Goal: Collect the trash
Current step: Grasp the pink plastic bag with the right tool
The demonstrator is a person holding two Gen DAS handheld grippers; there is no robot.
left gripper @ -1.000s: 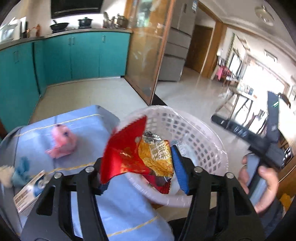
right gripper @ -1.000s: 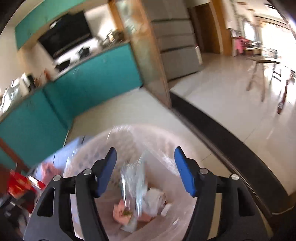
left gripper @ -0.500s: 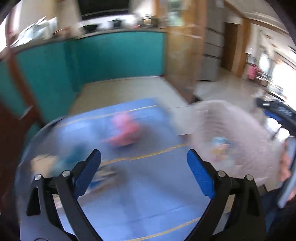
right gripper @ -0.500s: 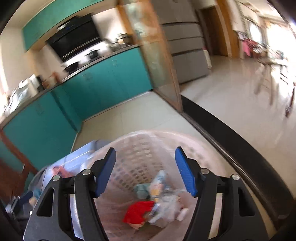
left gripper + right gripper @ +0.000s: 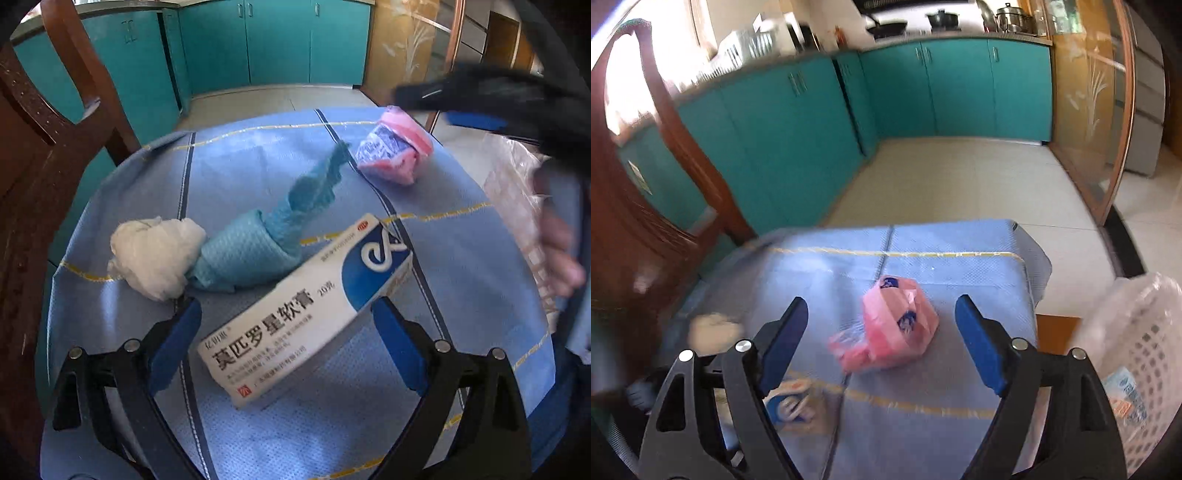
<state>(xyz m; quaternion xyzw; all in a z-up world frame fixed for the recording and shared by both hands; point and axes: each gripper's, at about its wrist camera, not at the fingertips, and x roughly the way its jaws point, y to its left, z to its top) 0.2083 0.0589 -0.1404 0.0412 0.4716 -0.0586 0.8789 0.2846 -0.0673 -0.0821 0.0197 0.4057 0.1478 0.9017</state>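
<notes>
A white and blue ointment box (image 5: pixel 306 310) lies on the blue tablecloth (image 5: pixel 258 155), between the wide-open fingers of my left gripper (image 5: pixel 286 343), which do not touch it. Behind it lie a rolled teal cloth (image 5: pixel 258 243), a white paper wad (image 5: pixel 155 254) and a crumpled pink wrapper (image 5: pixel 393 151). In the right wrist view my right gripper (image 5: pixel 881 341) hovers with its jaws opening, the pink wrapper (image 5: pixel 894 336) framed between them, untouched. The white trash basket (image 5: pixel 1137 354) stands at the right edge with wrappers inside.
A dark wooden chair (image 5: pixel 44 147) stands at the table's left. Teal cabinets (image 5: pixel 812 122) line the far wall, with tiled floor (image 5: pixel 960 177) beyond the table's far edge. A hand (image 5: pixel 561 251) holds the other gripper at the right of the left wrist view.
The left gripper let the red wrapper go into the basket, opened and swung left down over the box. The right gripper swung left from above the basket to the pink wrapper, its jaws widening.
</notes>
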